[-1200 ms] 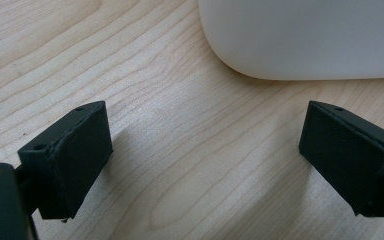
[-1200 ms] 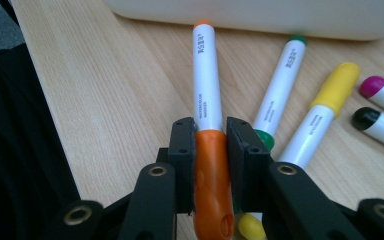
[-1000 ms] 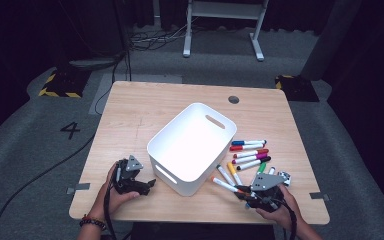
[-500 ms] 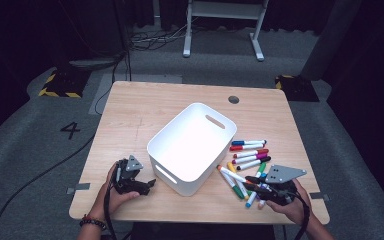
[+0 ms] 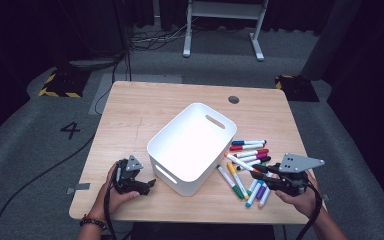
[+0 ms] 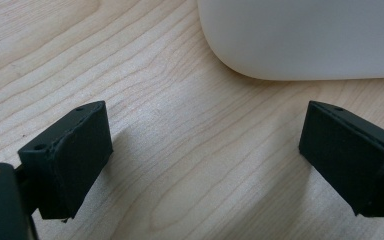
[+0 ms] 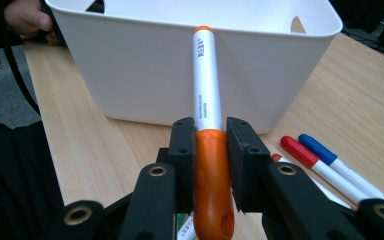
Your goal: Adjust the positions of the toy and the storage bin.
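Lifted – 1 orange marker (image 7: 207, 100), 1 bin (image 5: 190, 145).

bin (image 5: 192, 145): on the table (image 5: 145, 112), near its middle
markers (image 5: 247, 152): on the table, just right of the bin
left gripper (image 5: 147, 185): on the table, left of the bin's near corner
right gripper (image 5: 259, 170): above the markers
marker (image 7: 207, 90): between its pads, tip toward the bin

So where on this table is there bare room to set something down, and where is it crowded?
Bare wood runs along the far edge of the table beyond the white bin, and down the left side between bin and table edge. Crowded: the loose markers right of the bin, where the right gripper holds an orange marker.
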